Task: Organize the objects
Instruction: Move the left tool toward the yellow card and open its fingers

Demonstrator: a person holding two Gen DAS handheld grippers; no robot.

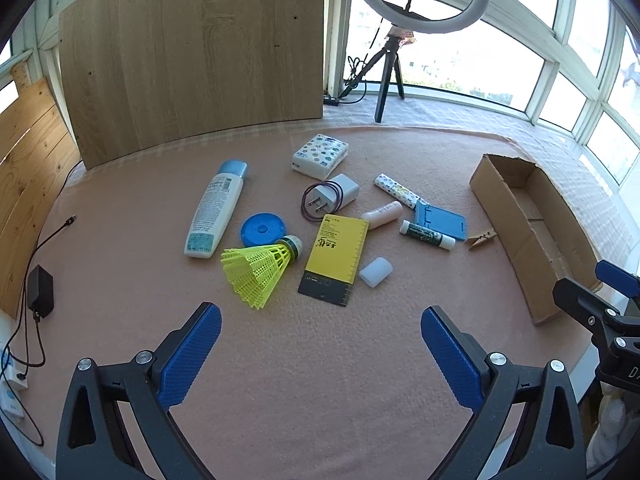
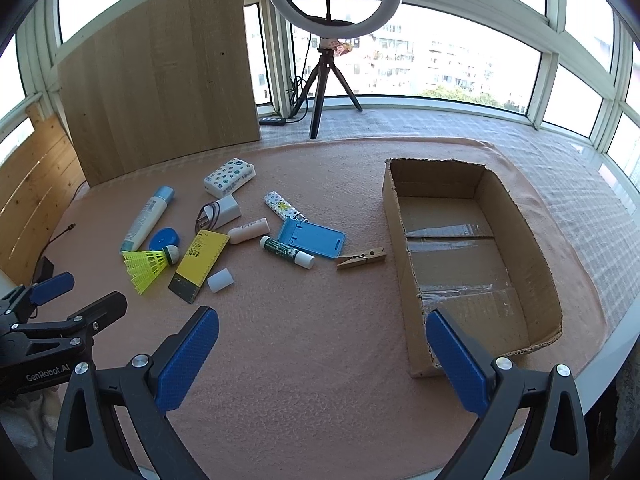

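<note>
Left tool (image 2: 56, 296) reads "GenRobot.AI".

Wide-open right gripper (image 2: 322, 354) above pink blanket (image 2: 304, 360), empty cardboard box (image 2: 536, 256) right, scattered items left

Pink blanket-covered table (image 2: 320, 344), cluttered at left: white lotion bottle (image 1: 214, 210), blue round lid (image 1: 263, 230), yellow shuttlecock (image 1: 260, 266), yellow card (image 1: 334, 258), white charger (image 1: 340, 194), tissue pack (image 1: 320, 155), patterned tube (image 2: 282, 206), blue phone stand (image 2: 316, 240), glue stick (image 2: 286, 252), wooden clothespin (image 2: 362, 258). At right, open cardboard box (image 2: 532, 248), lying apart from the clutter.
</note>
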